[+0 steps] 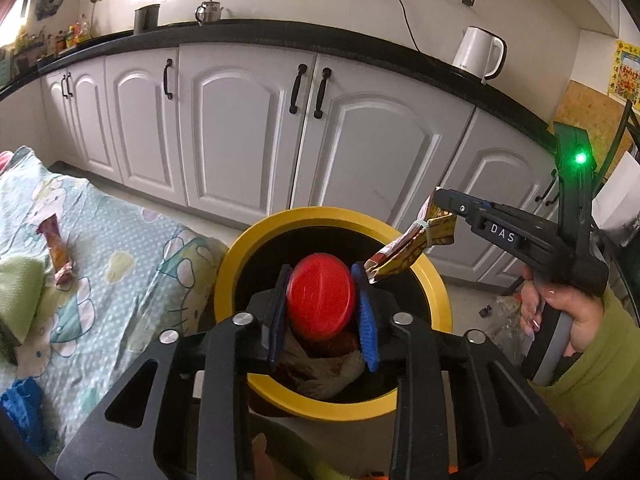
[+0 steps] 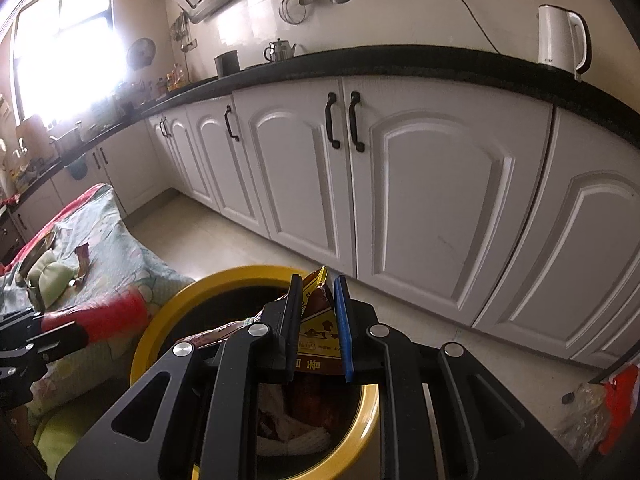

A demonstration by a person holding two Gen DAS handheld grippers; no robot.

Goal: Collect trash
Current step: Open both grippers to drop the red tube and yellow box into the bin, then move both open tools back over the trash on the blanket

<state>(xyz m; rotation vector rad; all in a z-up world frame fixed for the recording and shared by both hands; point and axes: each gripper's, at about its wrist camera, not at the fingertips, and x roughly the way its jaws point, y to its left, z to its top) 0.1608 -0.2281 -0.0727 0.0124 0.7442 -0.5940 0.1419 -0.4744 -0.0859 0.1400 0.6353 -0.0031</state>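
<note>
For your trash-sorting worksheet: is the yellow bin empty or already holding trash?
Holding trash: the bin shows crumpled paper and wrappers inside, below its rim.

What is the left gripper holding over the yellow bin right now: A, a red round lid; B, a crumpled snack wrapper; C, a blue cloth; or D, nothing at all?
A: in the left wrist view the left gripper has its fingers closed on a red round lid above the yellow bin.

Red object (image 2: 105, 316) motion-blurred

White cabinets (image 2: 420, 184), black countertop (image 2: 400, 62), bright window (image 2: 60, 48)
</note>
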